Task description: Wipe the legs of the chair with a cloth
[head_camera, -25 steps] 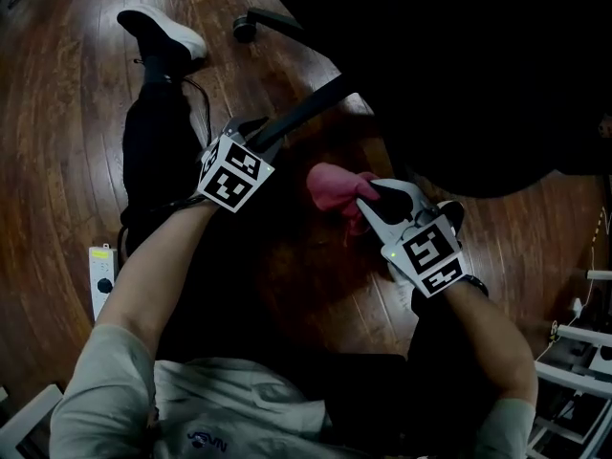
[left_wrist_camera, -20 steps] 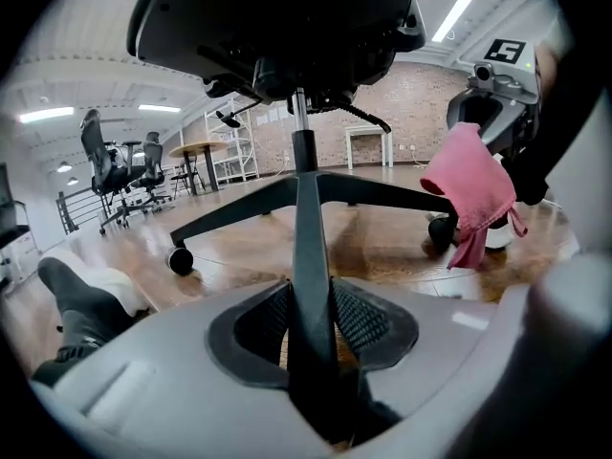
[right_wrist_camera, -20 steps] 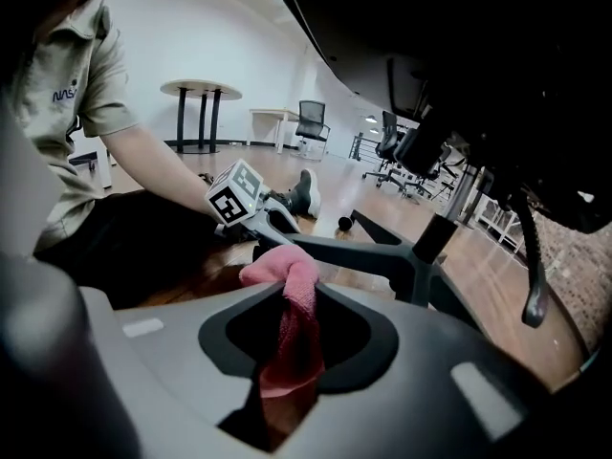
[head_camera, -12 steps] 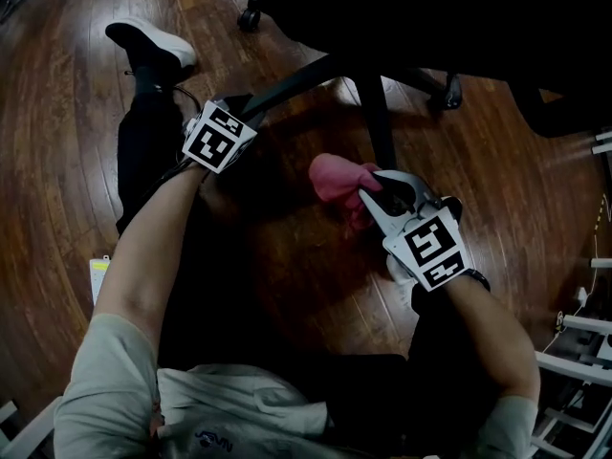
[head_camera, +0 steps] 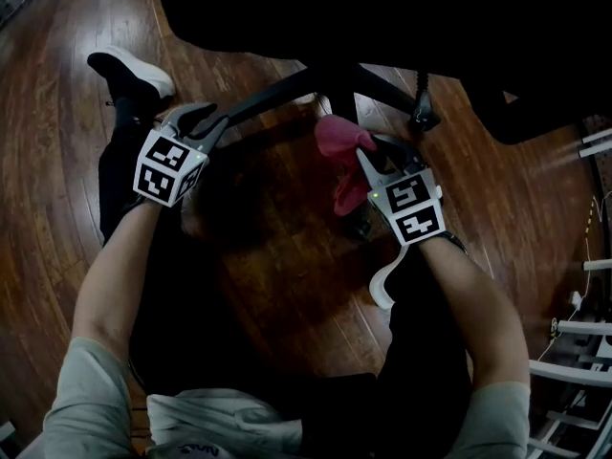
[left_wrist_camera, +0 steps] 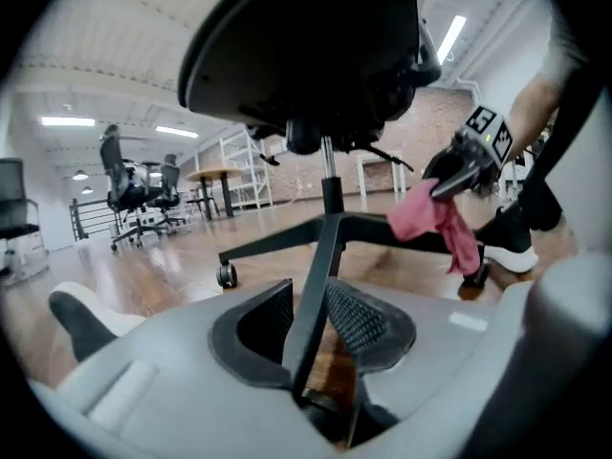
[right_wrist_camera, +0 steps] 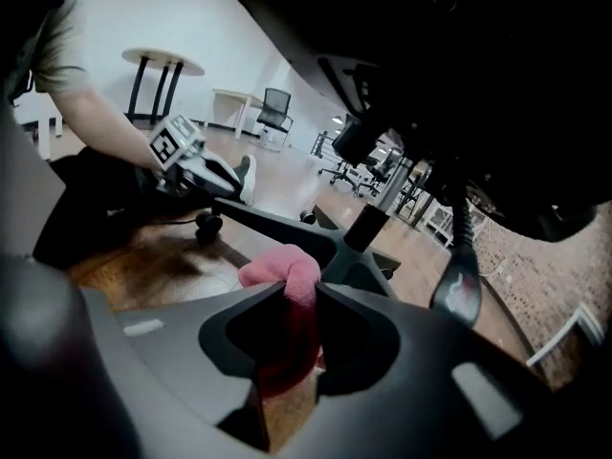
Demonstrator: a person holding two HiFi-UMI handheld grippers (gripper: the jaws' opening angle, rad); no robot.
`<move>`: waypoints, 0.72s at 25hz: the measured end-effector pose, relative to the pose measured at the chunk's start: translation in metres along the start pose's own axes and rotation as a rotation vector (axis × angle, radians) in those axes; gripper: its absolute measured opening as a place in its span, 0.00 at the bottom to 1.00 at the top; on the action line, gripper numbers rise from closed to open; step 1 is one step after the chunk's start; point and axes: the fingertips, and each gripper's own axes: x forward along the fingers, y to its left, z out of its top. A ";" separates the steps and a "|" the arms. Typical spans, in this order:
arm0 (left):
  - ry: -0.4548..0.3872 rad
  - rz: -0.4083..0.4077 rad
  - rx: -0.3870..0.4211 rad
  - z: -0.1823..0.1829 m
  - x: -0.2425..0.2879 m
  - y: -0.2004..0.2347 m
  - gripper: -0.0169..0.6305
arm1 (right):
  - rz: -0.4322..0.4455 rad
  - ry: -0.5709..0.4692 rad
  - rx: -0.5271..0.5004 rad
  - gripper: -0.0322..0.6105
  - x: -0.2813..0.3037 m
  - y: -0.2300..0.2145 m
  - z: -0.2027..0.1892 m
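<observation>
Okay, left gripper (left_wrist_camera: 311, 321) first: I have it clenched on a slim black chair leg (left_wrist_camera: 320, 247). The leg runs up between the two ribbed pads (left_wrist_camera: 368, 325), both pads sit against it, and the jaws have just been closing on it. In the head view this gripper is out on the left, partway along that leg, which slants up to the dark hub (head_camera: 335, 75) of the black swivel chair (left_wrist_camera: 306, 46).

Right gripper (right_wrist_camera: 301, 290): clenched on a crumpled pink cloth (right_wrist_camera: 285, 273). One fold bulges out over the jaw tips and the rest hangs down behind them. In the head view the cloth is held up off the dark brown wooden plank floor (head_camera: 287, 285), just beside the hub where the legs meet. I can't tell whether it touches a leg. The two grippers are well apart, with the hub between them.

Other bits: a black castor (left_wrist_camera: 227, 275) at the end of another leg, and a black shoe with a white sole (head_camera: 129, 73) on the floor near the left gripper.
</observation>
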 end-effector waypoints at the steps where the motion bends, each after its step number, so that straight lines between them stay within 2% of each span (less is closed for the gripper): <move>1: -0.042 0.017 -0.025 0.005 -0.014 -0.010 0.20 | -0.005 0.017 -0.025 0.18 0.016 -0.003 -0.002; 3: -0.082 0.007 -0.044 0.005 -0.033 -0.046 0.18 | -0.026 0.068 -0.055 0.18 0.038 -0.004 -0.013; 6: -0.096 -0.054 -0.094 -0.003 -0.040 -0.103 0.07 | -0.039 0.142 -0.058 0.17 0.037 0.006 -0.036; 7: -0.095 -0.070 -0.132 -0.006 -0.040 -0.120 0.04 | -0.008 0.168 -0.049 0.18 0.028 0.018 -0.047; 10: -0.086 -0.050 -0.212 -0.010 -0.042 -0.155 0.03 | 0.198 0.270 -0.085 0.18 -0.006 0.067 -0.083; 12: -0.111 -0.026 -0.234 0.001 -0.044 -0.173 0.03 | 0.250 0.308 -0.134 0.18 -0.019 0.073 -0.095; 14: -0.140 -0.027 -0.243 0.014 -0.047 -0.194 0.03 | 0.216 0.281 -0.105 0.18 -0.021 0.062 -0.089; 18: -0.127 -0.055 -0.273 0.013 -0.058 -0.230 0.03 | 0.052 0.126 -0.024 0.18 0.005 0.031 -0.047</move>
